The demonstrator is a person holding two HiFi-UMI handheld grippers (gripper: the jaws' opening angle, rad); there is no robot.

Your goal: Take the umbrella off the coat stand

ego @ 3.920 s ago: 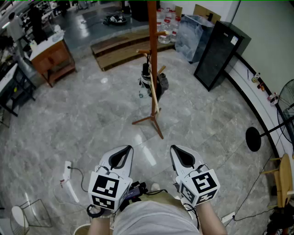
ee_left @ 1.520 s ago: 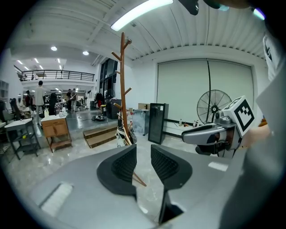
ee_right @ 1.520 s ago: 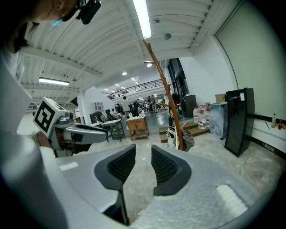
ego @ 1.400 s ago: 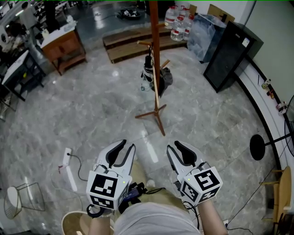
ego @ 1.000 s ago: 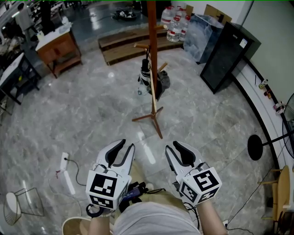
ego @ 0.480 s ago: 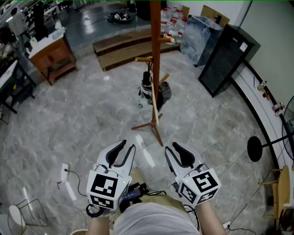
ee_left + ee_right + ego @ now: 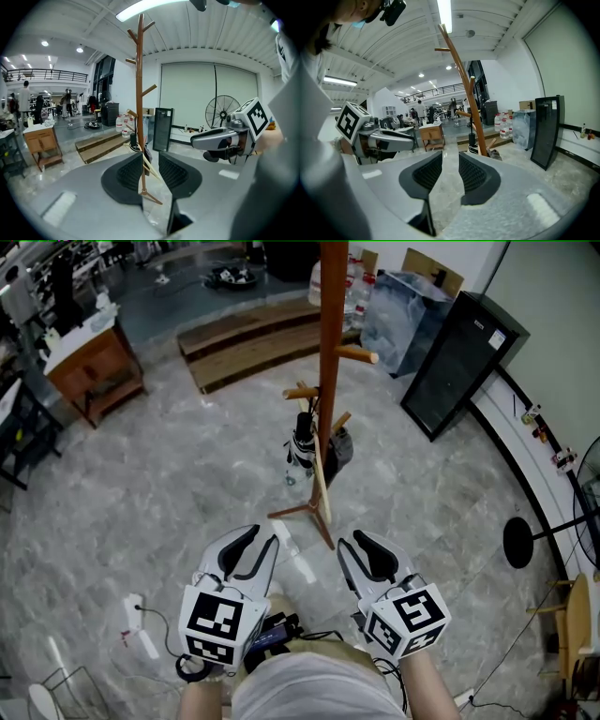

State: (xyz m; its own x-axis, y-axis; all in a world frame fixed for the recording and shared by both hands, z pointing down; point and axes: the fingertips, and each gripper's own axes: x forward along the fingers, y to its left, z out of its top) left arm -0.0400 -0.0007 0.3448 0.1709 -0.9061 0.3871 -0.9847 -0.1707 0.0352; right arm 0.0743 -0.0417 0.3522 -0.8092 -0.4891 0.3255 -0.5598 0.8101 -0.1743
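The wooden coat stand [image 7: 330, 352] rises from the marble floor straight ahead of me. A folded black and white umbrella [image 7: 300, 439] hangs from a low peg on its left side, with a dark bundle beside it. In the left gripper view the umbrella [image 7: 134, 142] shows next to the pole, and in the right gripper view the umbrella [image 7: 472, 143] is beyond the jaws. My left gripper [image 7: 262, 539] and right gripper [image 7: 356, 541] are side by side, short of the stand's feet. Both are open, with nothing between the jaws.
A black cabinet [image 7: 455, 357] stands at the right wall, with water bottles [image 7: 352, 287] and a plastic-wrapped box [image 7: 398, 310] behind the stand. Wooden steps [image 7: 248, 343] and a wooden desk [image 7: 89, 367] lie far left. A fan base [image 7: 517, 542] and a power strip [image 7: 141, 638] sit on the floor.
The coat stand has drawn closer and now stands taller in the head view, its feet nearer the fingertips. Both grippers keep their side-by-side pose and stay open.
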